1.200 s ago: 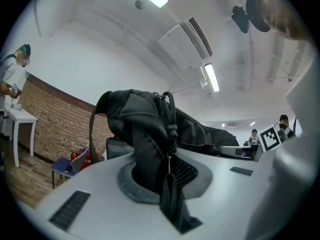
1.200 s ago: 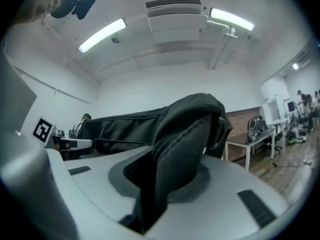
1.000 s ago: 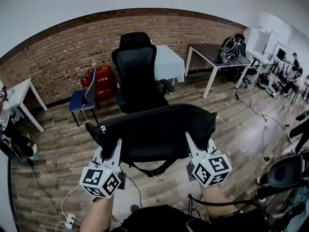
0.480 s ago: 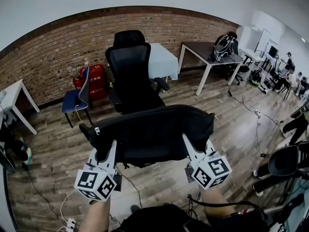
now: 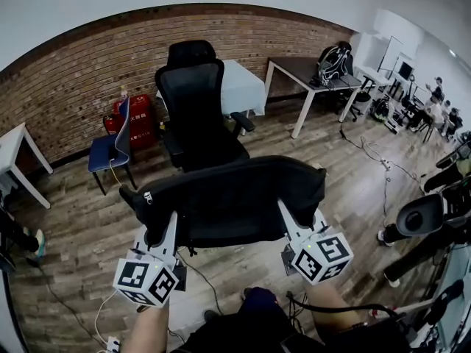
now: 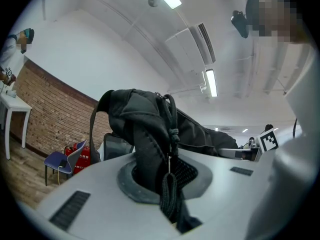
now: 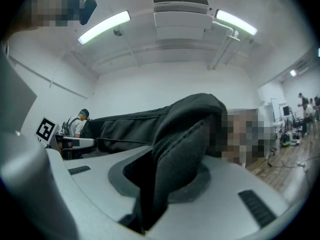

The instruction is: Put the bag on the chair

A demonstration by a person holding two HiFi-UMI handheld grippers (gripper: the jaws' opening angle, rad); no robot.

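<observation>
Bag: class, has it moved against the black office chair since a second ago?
No: the bag still overlaps the seat front of the office chair; only the view swung.

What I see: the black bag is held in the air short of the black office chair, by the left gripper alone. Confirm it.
Not alone: the right gripper view shows the fingers of the right gripper closed on the black bag too. It and the left gripper hold it in the air, short of the black office chair.

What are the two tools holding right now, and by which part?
Both grip the black bag: the left tool pinches its left end by the zipper pull, the right tool its padded right end.
</observation>
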